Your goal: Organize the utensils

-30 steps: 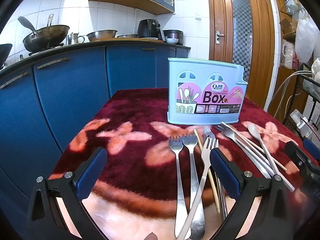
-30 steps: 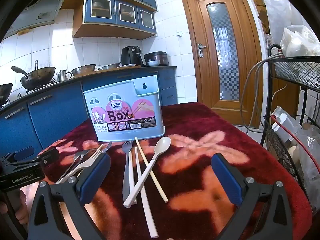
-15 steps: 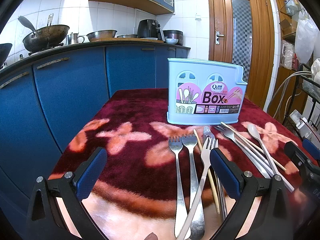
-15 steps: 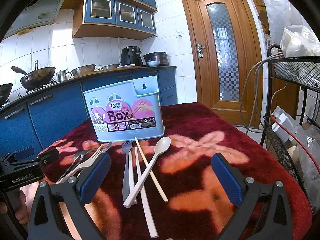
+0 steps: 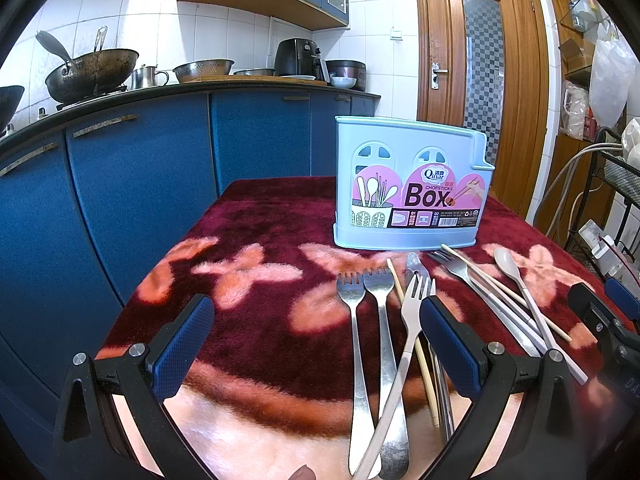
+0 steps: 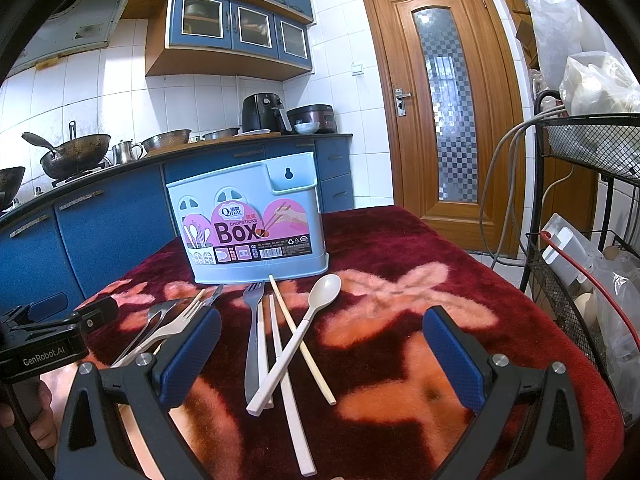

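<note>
Loose utensils lie before a pale blue chopsticks box [image 6: 256, 232] on the tabletop [image 6: 400, 240].

Two steel forks [image 5: 368, 320], a white-handled fork [image 5: 404, 344], a beige spoon [image 6: 296, 336] and crossed chopsticks [image 6: 300, 336] lie near the box's front. The left hand-held gripper [image 5: 316, 344] and right hand-held gripper [image 6: 320, 356] both gape wide, holding nothing.

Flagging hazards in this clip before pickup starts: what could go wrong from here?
The beige spoon lies across a wooden chopstick and a white chopstick, so lifting one may drag the others. The white-handled fork rests over the metal forks; the open left gripper might catch several. The light chopsticks box could tip if bumped.
</note>
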Available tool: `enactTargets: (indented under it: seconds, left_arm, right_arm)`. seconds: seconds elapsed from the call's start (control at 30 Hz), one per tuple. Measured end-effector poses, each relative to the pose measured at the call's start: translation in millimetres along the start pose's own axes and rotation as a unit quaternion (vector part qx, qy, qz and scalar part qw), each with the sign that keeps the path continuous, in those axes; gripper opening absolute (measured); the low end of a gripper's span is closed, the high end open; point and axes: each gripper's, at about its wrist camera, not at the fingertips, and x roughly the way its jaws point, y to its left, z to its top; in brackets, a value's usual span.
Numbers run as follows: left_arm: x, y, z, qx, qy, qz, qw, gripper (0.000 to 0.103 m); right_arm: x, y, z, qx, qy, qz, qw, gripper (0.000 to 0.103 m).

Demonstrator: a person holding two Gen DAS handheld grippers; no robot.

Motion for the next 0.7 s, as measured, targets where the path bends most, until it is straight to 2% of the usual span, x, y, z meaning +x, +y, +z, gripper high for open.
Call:
enactTargets:
  seconds: [0.7]
  left_arm:
    - [-0.1, 0.9, 0.0, -0.001, 0.0, -0.001, 1.0, 0.103]
  right_arm:
    - [-0.2, -0.5, 0.2, 0.0, -0.001, 0.0, 1.0, 0.103]
